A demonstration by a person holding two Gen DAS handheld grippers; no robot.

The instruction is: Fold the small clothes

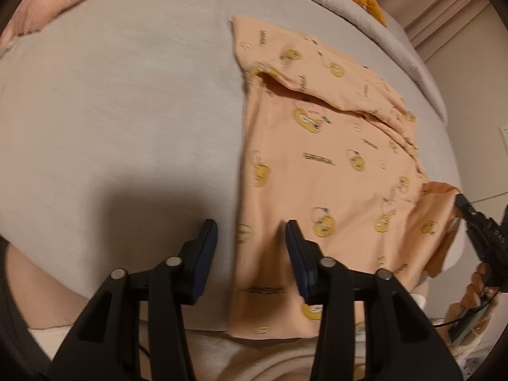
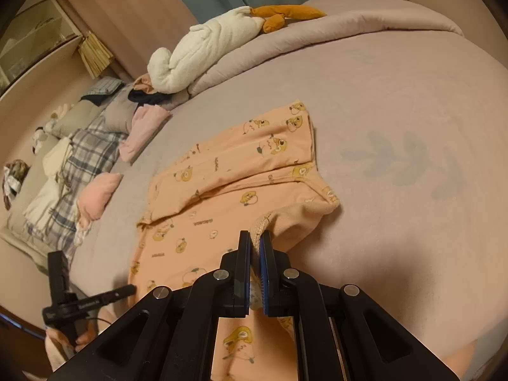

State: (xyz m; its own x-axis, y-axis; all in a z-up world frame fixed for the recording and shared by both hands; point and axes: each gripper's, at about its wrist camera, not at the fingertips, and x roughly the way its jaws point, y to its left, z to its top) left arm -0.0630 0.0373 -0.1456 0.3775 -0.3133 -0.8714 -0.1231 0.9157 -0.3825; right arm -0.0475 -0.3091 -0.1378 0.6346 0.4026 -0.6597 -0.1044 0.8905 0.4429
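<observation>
The bed (image 1: 127, 111), under a smooth mauve sheet, fills most of both views, with wide bare room across the left half of the left wrist view and the right half of the right wrist view. Along its far side, at the upper left of the right wrist view, lie a plaid blanket (image 2: 79, 162), a white and orange plush toy (image 2: 206, 47) and a few pink clothes (image 2: 95, 197), all well apart from the work.

The task's thing, a peach printed garment (image 1: 333, 165), lies mostly flat right of centre in the left wrist view, one sleeve already folded across its upper part. Its lower edge sits at the near edge of the bed, bottom centre of that view.

The right gripper (image 2: 255, 247) has its jaws pressed together, pinching a bunched edge of the garment at bottom centre of its own view; the cloth is raised into a small hump there. The left gripper (image 1: 250, 231) stands with jaws spread at the lower middle of its view, straddling the garment's left edge with nothing gripped.

This looks like the middle of a fold: one side is held, the other free. The next move likely calls for carrying the pinched edge over the body of the garment, with the left gripper steadying or smoothing the free side. The bare sheet gives plenty of room; the near bed edge is the one limit to mind.
</observation>
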